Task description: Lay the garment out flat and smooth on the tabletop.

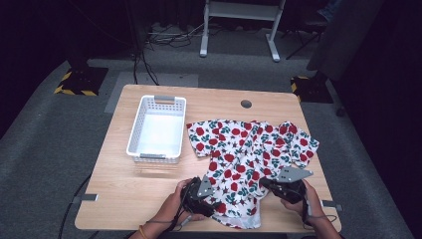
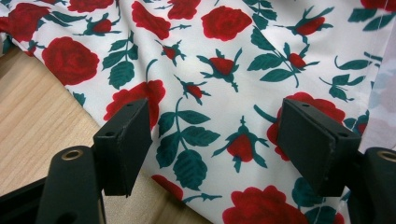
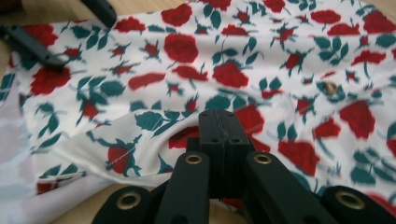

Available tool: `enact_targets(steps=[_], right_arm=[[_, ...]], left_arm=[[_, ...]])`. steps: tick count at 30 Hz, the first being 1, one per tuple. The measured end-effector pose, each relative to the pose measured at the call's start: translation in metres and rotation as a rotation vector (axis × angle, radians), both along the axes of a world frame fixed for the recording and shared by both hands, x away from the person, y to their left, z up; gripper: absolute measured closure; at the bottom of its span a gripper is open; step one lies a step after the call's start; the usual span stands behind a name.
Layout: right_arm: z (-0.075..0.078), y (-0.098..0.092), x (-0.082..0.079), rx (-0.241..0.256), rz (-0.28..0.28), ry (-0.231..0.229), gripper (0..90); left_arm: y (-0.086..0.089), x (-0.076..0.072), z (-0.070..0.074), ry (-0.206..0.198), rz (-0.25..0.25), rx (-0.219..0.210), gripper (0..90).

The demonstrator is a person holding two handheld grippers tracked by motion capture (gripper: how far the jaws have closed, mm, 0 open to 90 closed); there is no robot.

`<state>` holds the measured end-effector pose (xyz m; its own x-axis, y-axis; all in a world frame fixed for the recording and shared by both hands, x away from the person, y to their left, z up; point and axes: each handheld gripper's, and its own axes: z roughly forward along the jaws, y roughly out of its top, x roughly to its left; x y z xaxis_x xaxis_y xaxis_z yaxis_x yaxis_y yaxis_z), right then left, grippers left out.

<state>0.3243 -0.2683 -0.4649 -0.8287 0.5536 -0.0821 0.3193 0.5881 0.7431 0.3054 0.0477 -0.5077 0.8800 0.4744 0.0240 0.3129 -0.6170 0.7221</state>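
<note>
While the rose-print shirt (image 1: 246, 159) lies spread across the right half of the wooden table (image 1: 144, 194), both grippers work at its near hem. From the high view the garment is white with red roses and green leaves, somewhat rumpled, its upper edge reaching toward the small round hole (image 1: 246, 104) in the tabletop and its lower edge close to the table's front.

In the left gripper view, the left gripper (image 2: 215, 140) stands wide open, its two black jaws well apart with printed cloth showing between them. The jaws hover just over the fabric near its edge, bare wood showing to their left, and they grip nothing. From the high view this gripper (image 1: 199, 191) sits at the shirt's lower left corner, held in the person's left hand (image 1: 171, 201).

In the right gripper view, the right gripper (image 3: 223, 135) has its jaws pressed together, and a fold of the shirt bunches up right at their tips; the cloth puckers there, so the jaws appear to pinch the fabric. A small gold button (image 3: 330, 87) shows on the cloth farther off. From the high view this gripper (image 1: 278, 186) is at the shirt's lower right side, with its grey plate on top.

A white plastic basket (image 1: 157, 128) stands on the table just left of the shirt.
</note>
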Motion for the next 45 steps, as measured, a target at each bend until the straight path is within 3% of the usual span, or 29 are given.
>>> enact_targets(steps=[6, 11, 21, 33, 36, 45], right_arm=[[0.007, 0.025, 0.031, -0.031, 0.013, 0.000, 90.0], [0.007, 0.045, 0.053, -0.050, 0.024, 0.032, 90.0], [0.012, 0.079, 0.090, -0.093, -0.001, 0.043, 90.0], [-0.004, 0.106, 0.117, -0.150, -0.030, 0.070, 90.0], [-0.007, 0.113, 0.123, -0.172, -0.034, 0.071, 90.0], [-0.018, 0.122, 0.129, -0.204, -0.043, 0.082, 88.0]], left_arm=[[0.000, -0.001, 0.000, -0.008, 0.000, 0.001, 26.1], [0.000, -0.001, 0.000, -0.007, -0.001, 0.002, 26.3], [0.000, -0.001, 0.000, -0.006, -0.005, -0.001, 26.9], [0.000, 0.000, 0.000, 0.003, -0.006, -0.003, 27.0], [0.000, -0.002, 0.000, -0.020, -0.007, 0.004, 27.0], [0.000, -0.001, 0.000, -0.008, -0.008, 0.000, 26.9]])
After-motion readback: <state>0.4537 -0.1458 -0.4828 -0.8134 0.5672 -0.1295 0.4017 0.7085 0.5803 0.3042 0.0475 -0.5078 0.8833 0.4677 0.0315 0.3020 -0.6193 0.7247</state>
